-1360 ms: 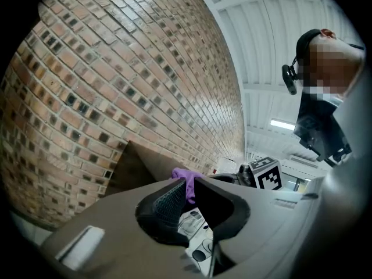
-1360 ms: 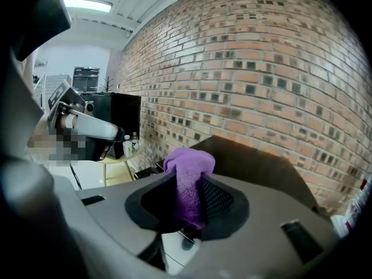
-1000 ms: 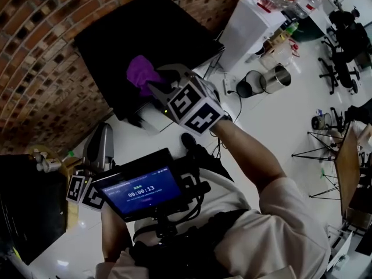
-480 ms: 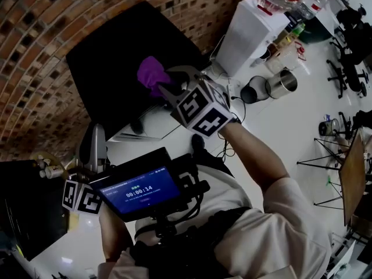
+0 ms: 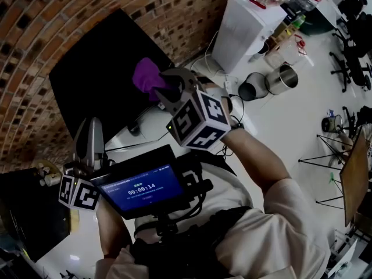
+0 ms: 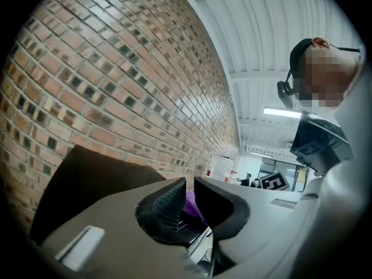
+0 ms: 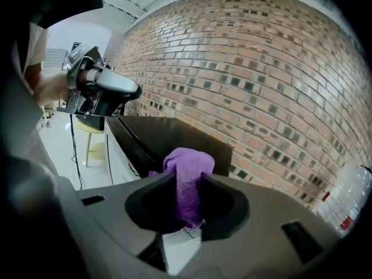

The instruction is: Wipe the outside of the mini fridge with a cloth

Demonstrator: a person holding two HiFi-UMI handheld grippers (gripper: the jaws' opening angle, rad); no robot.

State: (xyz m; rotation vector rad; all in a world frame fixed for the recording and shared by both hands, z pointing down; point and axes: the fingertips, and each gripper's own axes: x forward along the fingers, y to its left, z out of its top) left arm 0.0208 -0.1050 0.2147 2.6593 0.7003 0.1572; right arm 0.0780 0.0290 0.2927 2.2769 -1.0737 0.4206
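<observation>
Landmark: mini fridge (image 5: 99, 74), with a black top and a white front, set against the brick wall (image 5: 70, 16).
Cloth: purple cloth (image 5: 145, 74), bunched into an upright wad. In the head view it sits over the mini fridge's black top, close to the near edge. No view shows whether it touches the surface.
Right hand-held gripper (image 5: 168, 83): jaws clamped on the cloth. In the right gripper view the cloth (image 7: 189, 167) fills the gap between the two jaws, bulges above them and hangs a little below the right hand-held gripper (image 7: 187, 182). The tool is angled downward toward the mini fridge (image 7: 168, 132), with its marker cube on the person's side.
Left hand-held gripper (image 5: 91, 124): jaws a narrow slit apart, with nothing between them. In the left gripper view the left hand-held gripper (image 6: 189, 182) shows only a strip of the purple cloth (image 6: 195, 205), far beyond the slit. It is held off the near-left corner of the mini fridge (image 6: 93, 173), apart from it, and points toward the wall.
Screen (image 5: 142, 188): mounted at the person's chest on the near side of the mini fridge, lit blue.
White cabinet (image 5: 244, 25): stands to the right of the mini fridge, along the same wall.
Metal bin (image 5: 282, 77): on the floor, well to the right of the mini fridge and past the white cabinet.
</observation>
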